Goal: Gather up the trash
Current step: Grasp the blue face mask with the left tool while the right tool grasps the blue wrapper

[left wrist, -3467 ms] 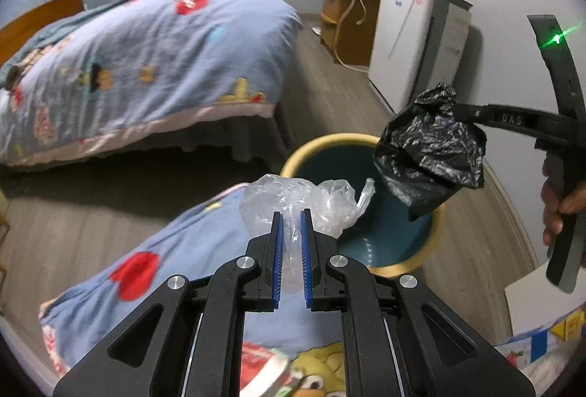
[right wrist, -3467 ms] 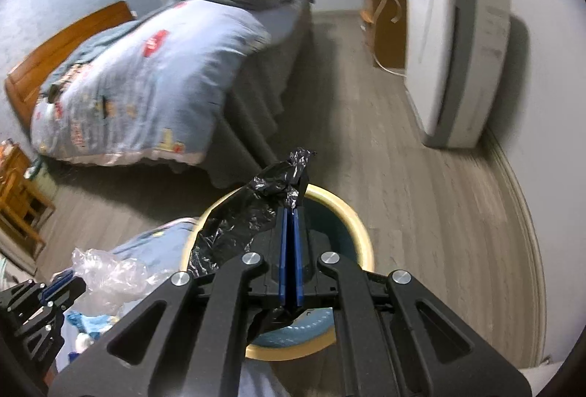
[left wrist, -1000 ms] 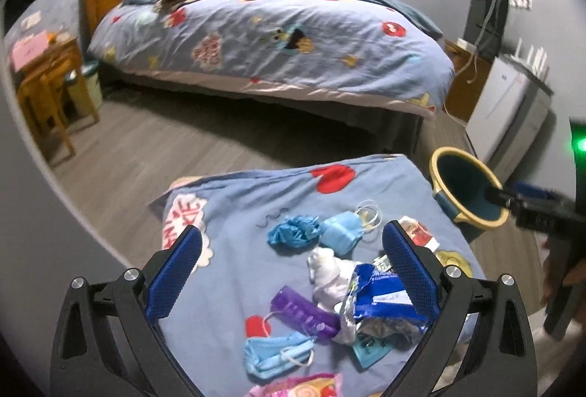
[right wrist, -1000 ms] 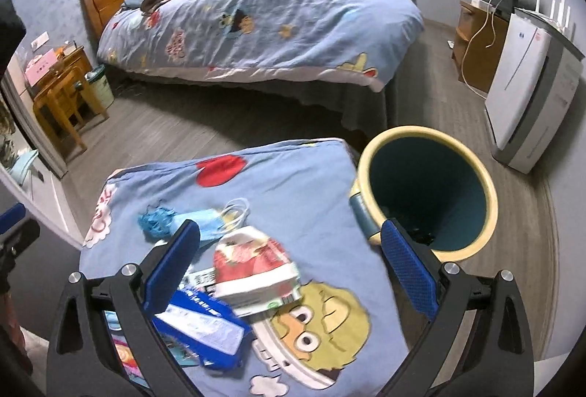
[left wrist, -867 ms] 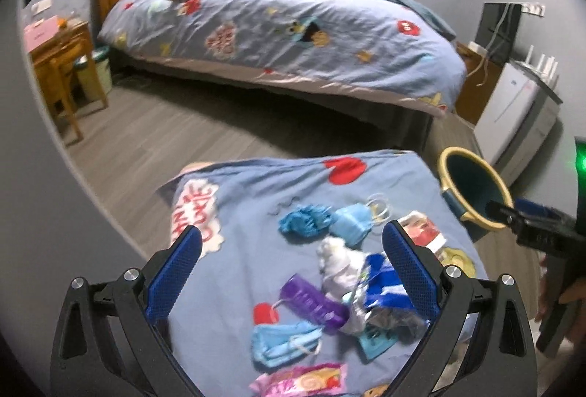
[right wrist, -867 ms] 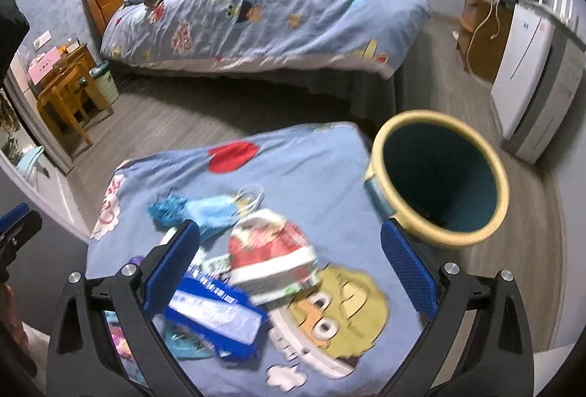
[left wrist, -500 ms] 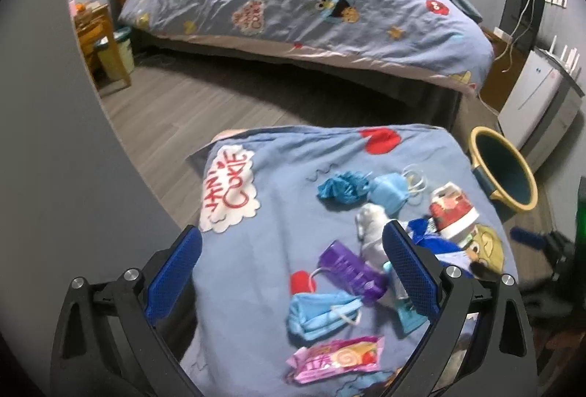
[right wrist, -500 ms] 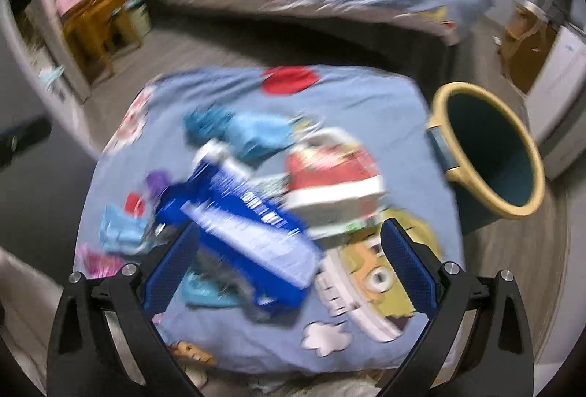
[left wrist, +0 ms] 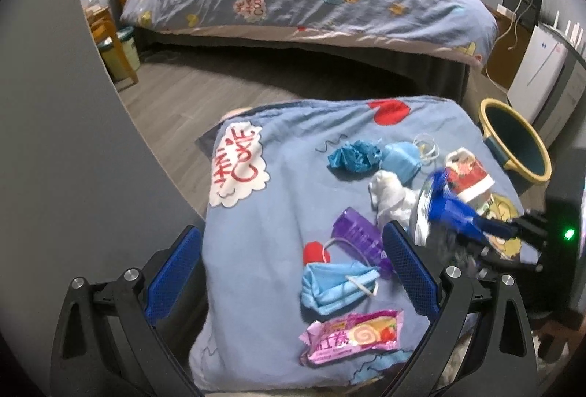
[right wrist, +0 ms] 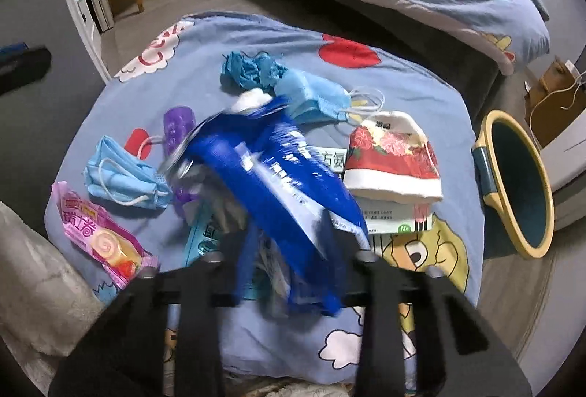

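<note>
Teal bin (left wrist: 520, 148) beside table, contents unseen

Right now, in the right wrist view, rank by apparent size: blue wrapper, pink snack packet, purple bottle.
1. blue wrapper, though it is nearest the camera and blurred, which inflates it
2. pink snack packet
3. purple bottle, partly hidden

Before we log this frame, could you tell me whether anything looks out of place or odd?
Litter lies strewn over the blue cartoon cloth: face masks, a pink snack wrapper, a purple bottle and a red-and-white paper cup on its side. The blue packet sits between the right gripper's closing jaws. The bin appears tilted.
</note>
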Demonstrator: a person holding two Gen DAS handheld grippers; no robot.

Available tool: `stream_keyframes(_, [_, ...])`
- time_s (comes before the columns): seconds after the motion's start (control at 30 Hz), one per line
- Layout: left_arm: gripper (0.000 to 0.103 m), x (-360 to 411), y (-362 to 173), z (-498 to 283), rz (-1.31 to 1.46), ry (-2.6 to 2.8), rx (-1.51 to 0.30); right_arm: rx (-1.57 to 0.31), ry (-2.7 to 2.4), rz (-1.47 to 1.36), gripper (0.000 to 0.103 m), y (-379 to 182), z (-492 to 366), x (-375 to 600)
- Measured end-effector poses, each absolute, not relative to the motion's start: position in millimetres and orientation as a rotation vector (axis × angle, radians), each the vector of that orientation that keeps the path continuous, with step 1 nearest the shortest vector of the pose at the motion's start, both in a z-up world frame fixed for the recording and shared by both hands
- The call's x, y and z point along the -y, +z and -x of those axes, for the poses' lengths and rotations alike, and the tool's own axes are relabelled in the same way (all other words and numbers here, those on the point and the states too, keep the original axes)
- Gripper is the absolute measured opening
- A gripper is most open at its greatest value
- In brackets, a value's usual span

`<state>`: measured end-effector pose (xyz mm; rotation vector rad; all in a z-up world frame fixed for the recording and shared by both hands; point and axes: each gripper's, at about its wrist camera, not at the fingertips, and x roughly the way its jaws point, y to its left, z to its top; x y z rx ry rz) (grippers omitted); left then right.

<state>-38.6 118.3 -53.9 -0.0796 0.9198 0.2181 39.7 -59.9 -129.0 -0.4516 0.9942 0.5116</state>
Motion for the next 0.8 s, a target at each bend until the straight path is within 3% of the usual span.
stream_keyframes(0.2, [0.095,-110,-71,31,0.099,0.155,-0.987,-0.971,0.458,0.366,0.014,-114,-50,77])
stream_keyframes(0.43, [0.065,-87,-106,18,0.022,0.109,-1.135,-0.951,0.432,0.305,0.014,-103,-55,88])
stream_keyframes(0.73, [0.059,-91,-147,3,-0.013,0.156,-1.276,-0.935,0.434,0.28,0.014,-96,-56,93])
stream_keyframes(0.77, [0.056,-91,-150,2,-0.014,0.156,-1.282,-0.934,0.433,0.274,0.014,-95,-56,94])
stream_keyframes(0.8, [0.044,-91,-151,0,-0.011,0.156,-1.286,-0.933,0.432,0.271,0.014,-95,-56,94])
